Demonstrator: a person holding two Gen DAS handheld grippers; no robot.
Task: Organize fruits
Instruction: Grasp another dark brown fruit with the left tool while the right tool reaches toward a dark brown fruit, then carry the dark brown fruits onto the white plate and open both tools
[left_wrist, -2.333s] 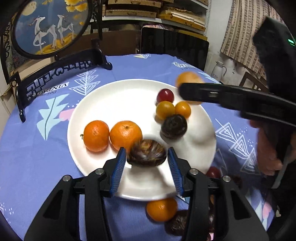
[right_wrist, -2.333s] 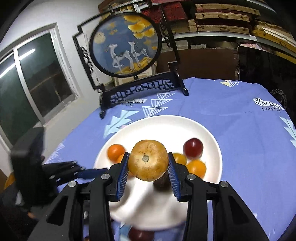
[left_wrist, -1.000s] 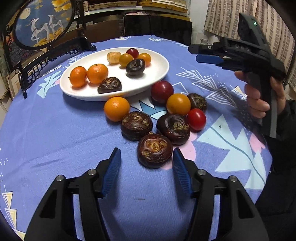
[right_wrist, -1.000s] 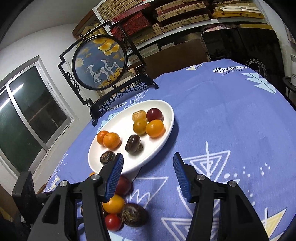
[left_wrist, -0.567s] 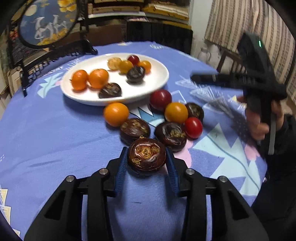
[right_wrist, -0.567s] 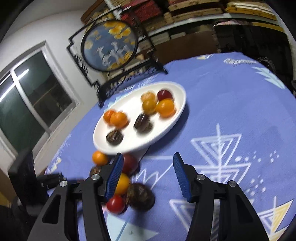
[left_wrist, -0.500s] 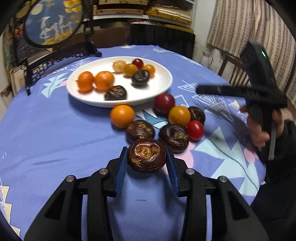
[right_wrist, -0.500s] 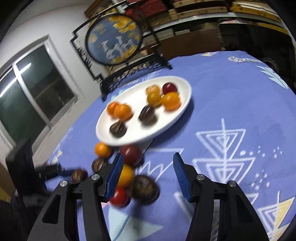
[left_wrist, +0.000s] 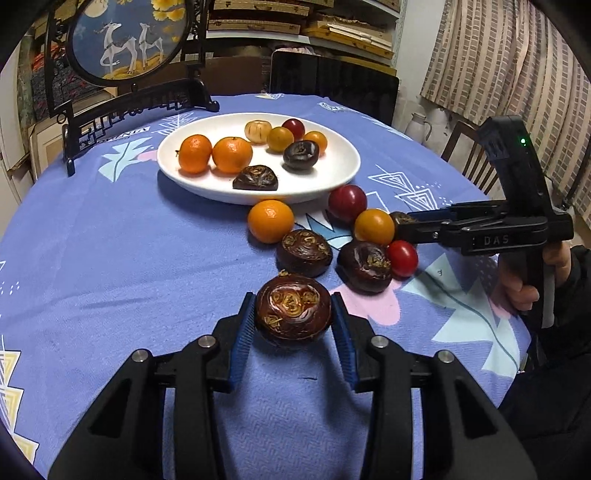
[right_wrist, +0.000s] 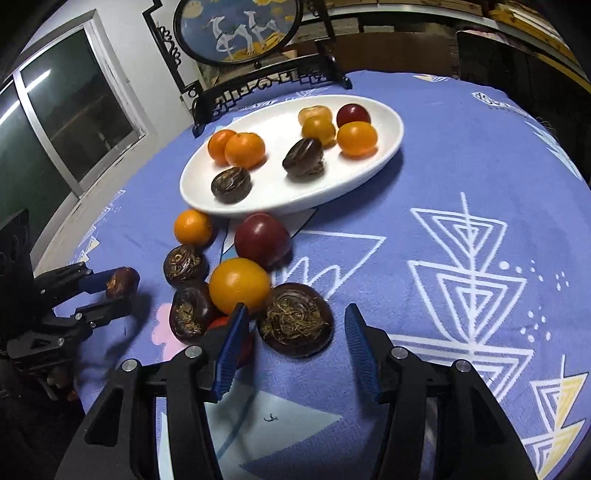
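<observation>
The left gripper (left_wrist: 293, 319) pinches a dark brown water chestnut (left_wrist: 293, 311) between its blue pads, flat and wider than tall, its scarred top face turned up toward the camera, just above the blue tablecloth (left_wrist: 110, 258). The right gripper (right_wrist: 293, 345) has its fingers spread wide around another water chestnut (right_wrist: 295, 319) that lies flat on the cloth, touching neither pad. Beyond, loose fruit clusters near a yellow tomato (right_wrist: 239, 284) and a dark red tomato (right_wrist: 262, 240), just before the white plate (right_wrist: 258, 192) holding more fruit.

White plate (left_wrist: 332, 181), blue geometric-patterned tablecloth (left_wrist: 110, 240)
</observation>
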